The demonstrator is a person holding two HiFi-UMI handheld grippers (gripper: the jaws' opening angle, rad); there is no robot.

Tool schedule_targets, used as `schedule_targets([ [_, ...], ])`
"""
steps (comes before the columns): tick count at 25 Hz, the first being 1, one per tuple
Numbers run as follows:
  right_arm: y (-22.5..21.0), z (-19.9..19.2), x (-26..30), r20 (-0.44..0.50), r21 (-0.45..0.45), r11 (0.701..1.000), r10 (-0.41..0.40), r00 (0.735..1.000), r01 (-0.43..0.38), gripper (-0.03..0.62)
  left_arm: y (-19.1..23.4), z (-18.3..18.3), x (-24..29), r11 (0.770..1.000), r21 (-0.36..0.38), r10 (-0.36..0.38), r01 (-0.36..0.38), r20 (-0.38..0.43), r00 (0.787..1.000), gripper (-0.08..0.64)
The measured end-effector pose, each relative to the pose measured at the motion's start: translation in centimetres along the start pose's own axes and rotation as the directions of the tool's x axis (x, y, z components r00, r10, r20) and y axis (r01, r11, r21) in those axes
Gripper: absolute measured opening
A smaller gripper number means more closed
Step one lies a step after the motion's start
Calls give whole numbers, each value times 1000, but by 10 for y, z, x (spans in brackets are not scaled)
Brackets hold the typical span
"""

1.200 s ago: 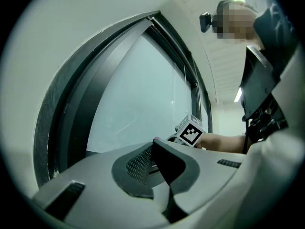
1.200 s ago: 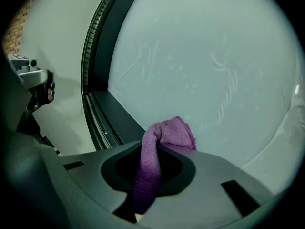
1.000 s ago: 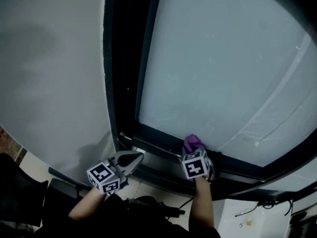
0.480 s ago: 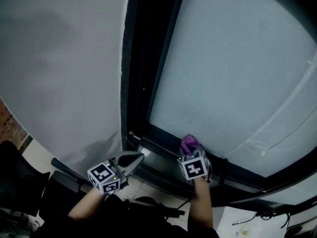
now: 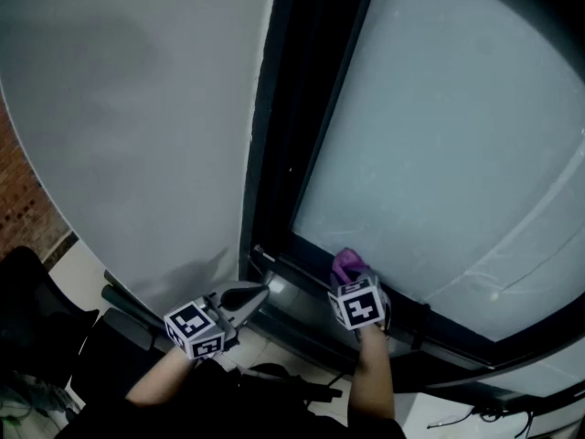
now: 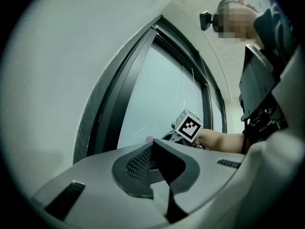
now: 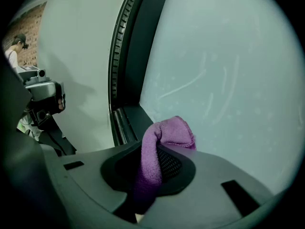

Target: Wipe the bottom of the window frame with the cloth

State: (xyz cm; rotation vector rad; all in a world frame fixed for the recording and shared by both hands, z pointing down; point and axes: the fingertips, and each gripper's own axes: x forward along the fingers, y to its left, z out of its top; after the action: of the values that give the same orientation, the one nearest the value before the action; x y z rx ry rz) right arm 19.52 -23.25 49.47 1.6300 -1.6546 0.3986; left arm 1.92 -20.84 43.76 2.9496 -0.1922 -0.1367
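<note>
- My right tool clenches the purple cloth, pressing its folded tip where the glass meets the bottom of the window frame.
- My left tool hangs closed and empty near the frame's corner.
- The risk, as I judge it: only a narrow fold is pinched, so dragging it along the ledge could tug the cloth free.

The purple fuzzy cloth, between the right gripper's jaws, lies on the dark bottom window frame against the pale glass pane, the left gripper to its left, below the plain grey wall.
</note>
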Motion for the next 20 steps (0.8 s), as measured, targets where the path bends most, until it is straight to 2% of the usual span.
schedule_targets([
  [9, 21, 20, 18, 5, -49, 997, 53, 999, -52, 67, 9, 3, -21, 998, 4, 61, -61, 13, 998, -8],
  [16, 47, 51, 24, 39, -123, 987, 110, 993, -105, 67, 10, 10, -37, 994, 27, 105, -105, 31, 994, -8],
  [20, 51, 56, 33, 26, -119, 986, 122, 992, -118, 67, 14, 10, -47, 991, 22, 134, -135, 30, 991, -8],
])
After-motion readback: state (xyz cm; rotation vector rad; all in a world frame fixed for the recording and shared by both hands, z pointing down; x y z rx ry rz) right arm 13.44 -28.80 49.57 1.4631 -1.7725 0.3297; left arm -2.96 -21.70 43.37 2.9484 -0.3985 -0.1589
